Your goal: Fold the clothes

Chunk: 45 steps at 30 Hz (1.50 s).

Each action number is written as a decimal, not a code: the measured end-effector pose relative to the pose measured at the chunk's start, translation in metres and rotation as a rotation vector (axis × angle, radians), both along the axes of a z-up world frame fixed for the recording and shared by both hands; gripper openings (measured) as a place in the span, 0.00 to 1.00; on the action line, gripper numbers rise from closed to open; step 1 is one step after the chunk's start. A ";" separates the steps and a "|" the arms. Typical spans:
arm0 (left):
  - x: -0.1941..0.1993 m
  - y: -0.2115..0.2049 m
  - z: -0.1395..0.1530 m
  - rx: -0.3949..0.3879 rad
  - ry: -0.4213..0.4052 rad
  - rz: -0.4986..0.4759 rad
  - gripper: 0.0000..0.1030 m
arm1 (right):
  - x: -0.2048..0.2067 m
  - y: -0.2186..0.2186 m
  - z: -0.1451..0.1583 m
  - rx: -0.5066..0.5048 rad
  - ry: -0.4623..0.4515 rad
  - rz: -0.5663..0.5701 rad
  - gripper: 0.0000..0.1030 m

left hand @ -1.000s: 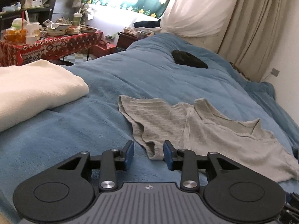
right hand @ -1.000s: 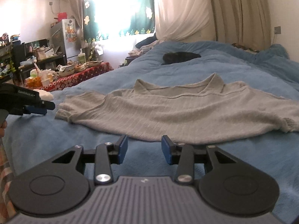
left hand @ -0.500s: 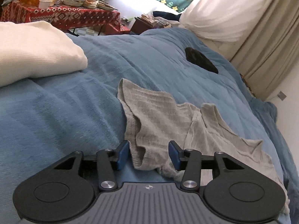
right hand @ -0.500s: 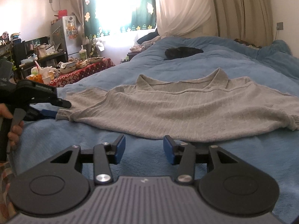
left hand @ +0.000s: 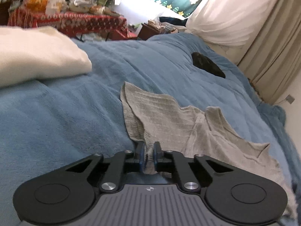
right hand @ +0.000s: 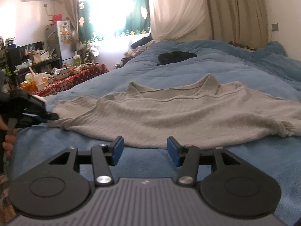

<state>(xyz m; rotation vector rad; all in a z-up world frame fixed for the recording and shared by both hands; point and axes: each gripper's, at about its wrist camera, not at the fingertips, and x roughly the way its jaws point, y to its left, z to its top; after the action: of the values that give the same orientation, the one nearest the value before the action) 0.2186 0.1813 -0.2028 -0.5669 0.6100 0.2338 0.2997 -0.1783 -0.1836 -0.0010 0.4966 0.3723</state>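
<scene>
While your left gripper [left hand: 148, 156] pinches the sleeve end of the grey top [left hand: 165, 116], its blue pads are squeezed almost together with soft ribbed cloth bunched between them. Your right gripper [right hand: 144, 151] is wide open and holds nothing; it sits just before the top's bottom hem. The top is a knit with thin ridges and a floppy collar. It lies spread out on the fuzzy blue blanket [right hand: 207, 69], near the bed's front edge, its long way running side to side, collar toward the far end. Only the right view shows the whole top [right hand: 169, 116] and your hand [right hand: 8, 139]. Only the left view shows the puffy cream bundle [left hand: 37, 54].
</scene>
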 end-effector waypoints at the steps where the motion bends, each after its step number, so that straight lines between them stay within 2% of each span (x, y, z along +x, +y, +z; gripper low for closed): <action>1: -0.002 0.001 0.001 0.014 -0.002 0.009 0.20 | 0.001 -0.002 0.001 0.000 -0.002 -0.006 0.54; 3: -0.004 0.005 0.002 0.019 -0.010 0.029 0.27 | 0.001 -0.009 0.003 -0.002 -0.009 -0.026 0.55; 6: 0.000 0.016 0.002 -0.018 -0.003 0.040 0.29 | 0.002 -0.022 0.007 -0.006 -0.020 -0.059 0.55; 9: 0.010 0.027 0.002 -0.064 0.010 0.054 0.35 | 0.002 -0.034 0.011 -0.010 -0.031 -0.091 0.57; 14: 0.036 0.042 -0.004 -0.050 0.051 0.055 0.38 | 0.003 -0.056 0.019 -0.017 -0.051 -0.148 0.59; 19: 0.049 0.061 -0.012 -0.152 0.076 0.040 0.38 | 0.007 -0.087 0.027 -0.039 -0.062 -0.221 0.61; 21: 0.050 0.063 -0.012 -0.166 0.074 0.025 0.38 | 0.009 -0.100 0.031 -0.037 -0.060 -0.248 0.61; 23: 0.052 0.064 -0.012 -0.166 0.074 0.011 0.32 | 0.011 -0.110 0.035 -0.033 -0.064 -0.269 0.61; 25: 0.053 0.063 -0.011 -0.164 0.073 0.011 0.10 | 0.012 -0.119 0.039 -0.036 -0.070 -0.286 0.61; 26: 0.052 0.064 -0.011 -0.176 0.067 0.013 0.06 | 0.012 -0.121 0.041 -0.043 -0.075 -0.289 0.61; 30: 0.048 0.067 -0.009 -0.226 0.015 0.022 0.05 | 0.009 -0.127 0.047 -0.069 -0.089 -0.294 0.61; 33: 0.049 0.060 0.001 -0.194 -0.023 -0.004 0.03 | 0.009 -0.129 0.045 -0.073 -0.083 -0.291 0.62; 37: 0.052 0.035 0.028 -0.114 -0.088 -0.097 0.02 | 0.009 -0.133 0.045 -0.074 -0.086 -0.298 0.62; 41: 0.061 -0.014 0.062 -0.016 -0.186 -0.241 0.02 | 0.008 -0.138 0.048 -0.068 -0.101 -0.303 0.62; 45: 0.075 -0.080 0.082 0.056 -0.231 -0.396 0.02 | 0.006 -0.143 0.051 -0.070 -0.112 -0.302 0.62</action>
<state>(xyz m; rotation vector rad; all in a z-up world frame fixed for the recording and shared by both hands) 0.2937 0.1008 -0.1213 -0.4013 0.4777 -0.1859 0.3053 -0.3211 -0.1322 -0.0146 0.3918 0.0585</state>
